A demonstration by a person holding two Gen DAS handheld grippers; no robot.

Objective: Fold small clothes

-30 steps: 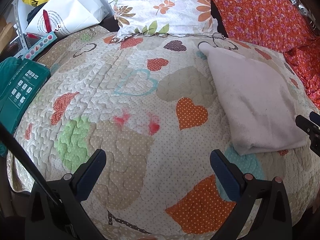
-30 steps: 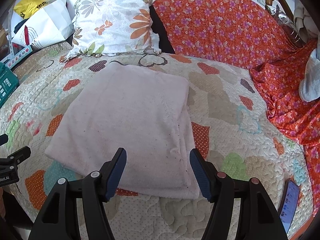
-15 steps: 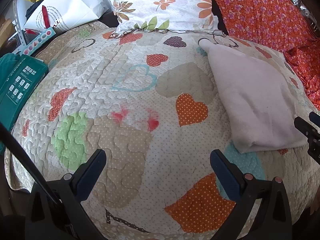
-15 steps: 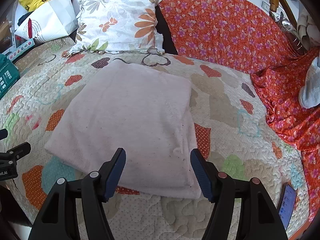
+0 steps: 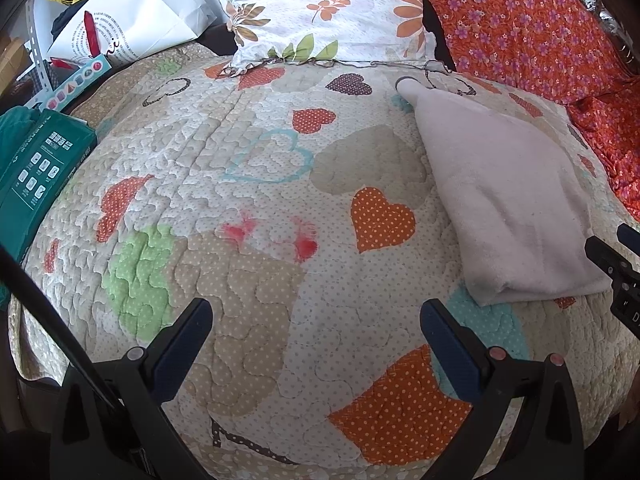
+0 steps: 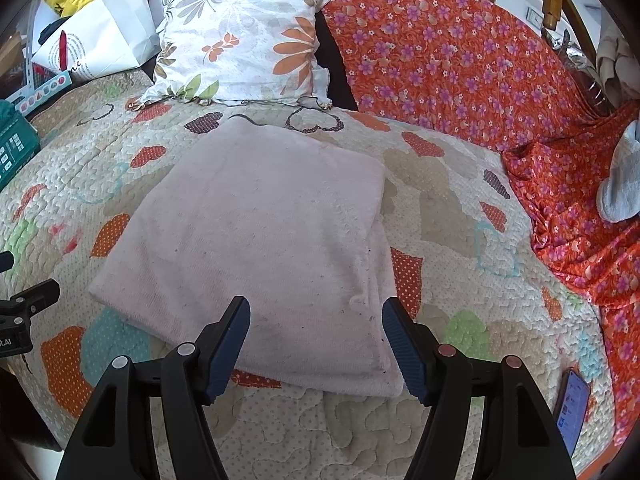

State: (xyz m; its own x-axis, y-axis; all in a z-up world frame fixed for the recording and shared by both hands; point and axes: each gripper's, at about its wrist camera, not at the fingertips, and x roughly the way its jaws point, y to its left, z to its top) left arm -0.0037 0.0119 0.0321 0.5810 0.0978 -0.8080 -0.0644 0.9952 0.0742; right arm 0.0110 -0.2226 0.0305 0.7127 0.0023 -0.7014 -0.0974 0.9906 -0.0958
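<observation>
A pale pink folded cloth [image 6: 256, 240] lies flat on the heart-patterned quilt [image 6: 460, 208]. In the left wrist view the cloth [image 5: 508, 200] lies to the right. My right gripper [image 6: 316, 320] is open and empty, hovering over the cloth's near edge. My left gripper [image 5: 316, 320] is open and empty above bare quilt [image 5: 240, 184], left of the cloth. The right gripper's tip shows at the left wrist view's right edge [image 5: 612, 264].
A floral pillow [image 6: 244, 36] and an orange flowered cover [image 6: 460, 64] lie at the back. A white bag [image 5: 132, 20] and a green box [image 5: 36, 168] sit at the left. A phone [image 6: 572, 408] lies at the quilt's right front edge. A grey cloth [image 6: 624, 176] lies far right.
Both grippers have drawn back and risen slightly, staying open. The cloth has not moved.
</observation>
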